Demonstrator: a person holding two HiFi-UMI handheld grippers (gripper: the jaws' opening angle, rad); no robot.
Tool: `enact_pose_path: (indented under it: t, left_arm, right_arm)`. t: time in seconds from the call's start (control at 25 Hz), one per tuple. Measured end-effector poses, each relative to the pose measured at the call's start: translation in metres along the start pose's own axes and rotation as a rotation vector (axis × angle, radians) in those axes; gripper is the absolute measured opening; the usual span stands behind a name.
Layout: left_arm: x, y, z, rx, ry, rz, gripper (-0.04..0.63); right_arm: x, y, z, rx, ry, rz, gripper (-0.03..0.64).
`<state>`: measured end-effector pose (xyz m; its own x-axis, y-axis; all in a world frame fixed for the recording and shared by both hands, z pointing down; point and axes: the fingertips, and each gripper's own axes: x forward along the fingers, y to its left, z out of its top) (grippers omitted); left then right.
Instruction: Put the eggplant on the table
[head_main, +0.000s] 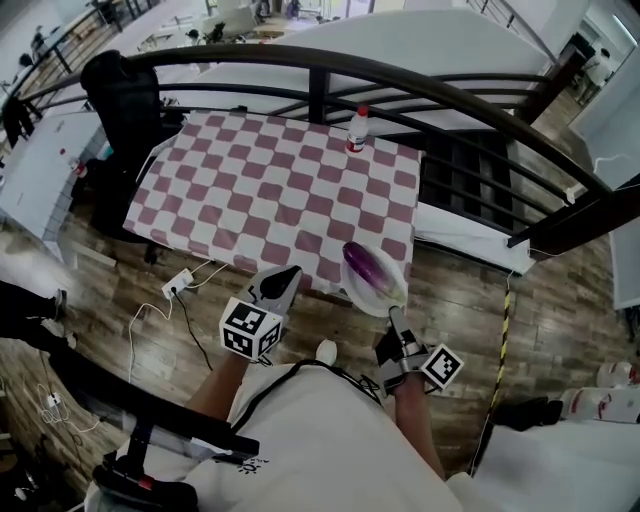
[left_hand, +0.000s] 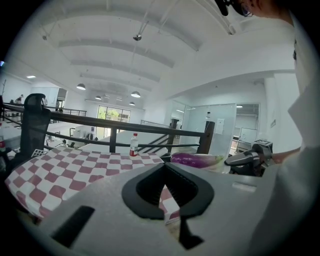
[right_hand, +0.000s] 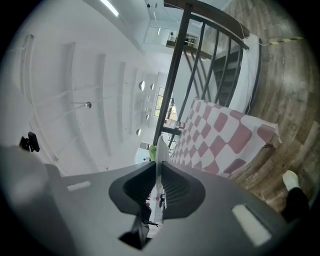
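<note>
A purple eggplant (head_main: 362, 268) lies on a white plate (head_main: 388, 297) held just above the near right edge of the checkered table (head_main: 260, 190). My right gripper (head_main: 393, 318) is shut on the plate's near rim. In the right gripper view the plate (right_hand: 160, 152) shows edge-on between the jaws of the right gripper (right_hand: 159, 172). My left gripper (head_main: 285, 276) hovers at the table's near edge, left of the plate, shut and holding nothing. The left gripper view shows the left gripper (left_hand: 163, 167), the eggplant (left_hand: 195, 159) and the right gripper (left_hand: 245, 160) at its right.
A small bottle (head_main: 357, 130) with a red cap stands at the table's far edge. A dark curved railing (head_main: 400, 80) runs behind the table and a black chair (head_main: 125, 100) stands at its left. A power strip (head_main: 177, 284) and cables lie on the wooden floor.
</note>
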<state>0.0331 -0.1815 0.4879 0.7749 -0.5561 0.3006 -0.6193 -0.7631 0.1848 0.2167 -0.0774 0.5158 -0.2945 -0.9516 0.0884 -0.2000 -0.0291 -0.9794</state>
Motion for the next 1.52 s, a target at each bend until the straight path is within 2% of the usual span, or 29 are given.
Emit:
enact_pose_path:
  t: [0.36,0.6,0.8,1.12,1.52]
  left_arm:
    - [0.050,-0.011,0.013,-0.002,-0.003,0.036,0.006]
    - [0.064,-0.018,0.013,-0.007,0.013,0.067,0.006]
    - [0.072,-0.026,0.015,0.006,0.033,0.073,0.006]
    - [0.080,-0.036,0.013,0.023,0.057,0.052,0.006]
    - [0.104,-0.027,0.009,0.011,0.074,0.014,0.006]
  right_arm:
    - [0.018,-0.015,0.051,0.012,0.047,0.006,0.041]
    - [0.022,-0.023,0.072,0.009,0.082,0.016,0.041]
    - [0.016,-0.031,0.083,0.029,0.072,0.012,0.041]
    - [0.011,-0.037,0.086,0.046,0.053,0.018,0.041]
    - [0.020,-0.057,0.098,0.048,0.015,-0.032,0.041]
